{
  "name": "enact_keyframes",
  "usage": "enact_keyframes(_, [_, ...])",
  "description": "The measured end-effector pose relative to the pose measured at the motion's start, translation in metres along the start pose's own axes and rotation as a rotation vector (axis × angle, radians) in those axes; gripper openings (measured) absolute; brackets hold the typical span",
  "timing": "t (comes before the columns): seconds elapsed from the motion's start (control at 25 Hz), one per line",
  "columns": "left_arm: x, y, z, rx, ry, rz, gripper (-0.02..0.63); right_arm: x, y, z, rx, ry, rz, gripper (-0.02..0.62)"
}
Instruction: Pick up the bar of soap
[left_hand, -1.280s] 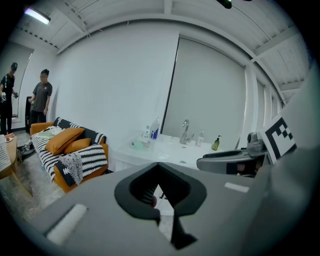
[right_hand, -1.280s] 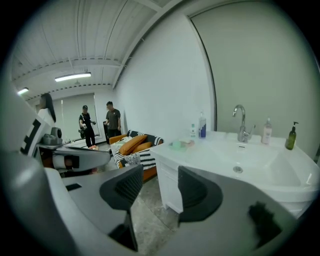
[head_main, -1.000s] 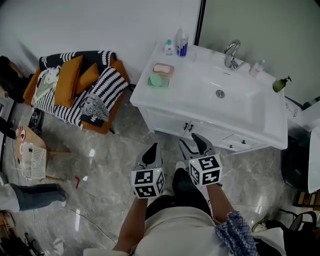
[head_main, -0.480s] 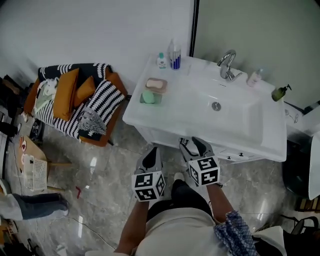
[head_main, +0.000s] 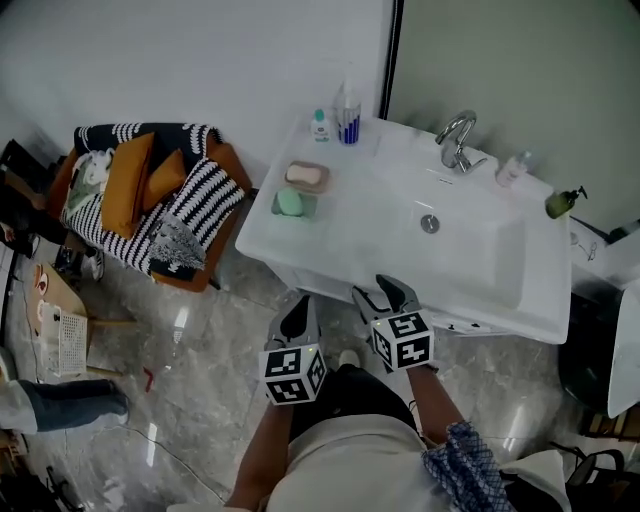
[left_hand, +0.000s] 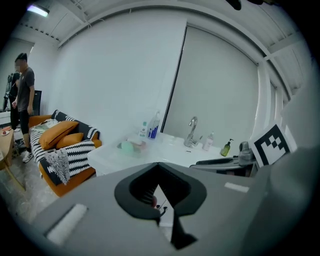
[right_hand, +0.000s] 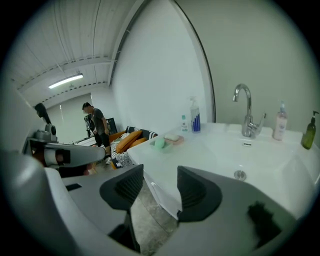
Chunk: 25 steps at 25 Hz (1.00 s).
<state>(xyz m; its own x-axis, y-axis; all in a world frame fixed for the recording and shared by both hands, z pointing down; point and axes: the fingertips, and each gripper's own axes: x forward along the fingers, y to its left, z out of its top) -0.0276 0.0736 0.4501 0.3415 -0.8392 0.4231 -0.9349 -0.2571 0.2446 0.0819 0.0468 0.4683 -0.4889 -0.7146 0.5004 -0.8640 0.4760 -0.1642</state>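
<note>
1. Moved: worktop (head_main: 360, 215) now lies closer to both grippers than a second ago. Right gripper (head_main: 375, 290) reaches its front edge; left gripper (head_main: 303, 303) hangs over the floor (head_main: 200, 330), short of it.
2. Pink soap (head_main: 305, 175): in a dish at the worktop's far left; green soap (head_main: 291, 202) just in front. Both untouched, well apart from the grippers.
3. Left fingers (left_hand: 131, 192): pressed together, empty.
4. Right fingers (right_hand: 200, 192): spread, nothing between.
5. Status: approach under way; judged that a reach to the left across the worktop remains before any grasp.
</note>
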Motion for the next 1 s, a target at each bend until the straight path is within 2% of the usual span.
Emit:
enact_keyframes(0.44, [0.012, 0.024, 0.012, -0.022, -0.023, 0.046, 0.008, 0.025, 0.003, 0.01, -0.011, 0.012, 0.033, 0.218])
enact_keyframes(0.52, [0.018, 0.032, 0.012, -0.015, -0.008, 0.067, 0.008, 0.03, -0.004, 0.016, -0.014, -0.01, -0.003, 0.218])
enact_keyframes(0.6, [0.024, 0.041, 0.013, 0.004, 0.006, 0.086, 0.008, 0.034, -0.014, 0.026, -0.044, -0.042, -0.084, 0.218])
enact_keyframes(0.68, [0.031, 0.048, 0.022, 0.01, 0.0, 0.072, 0.008, 0.042, -0.019, 0.037, -0.064, -0.058, -0.119, 0.218])
enact_keyframes(0.84, [0.049, 0.068, 0.043, 0.009, -0.019, 0.059, 0.008, 0.067, -0.019, 0.057, -0.015, -0.066, -0.08, 0.218])
enact_keyframes(1.0, [0.071, 0.091, 0.057, -0.017, -0.02, 0.057, 0.008, 0.095, -0.018, 0.072, -0.016, -0.072, -0.072, 0.218])
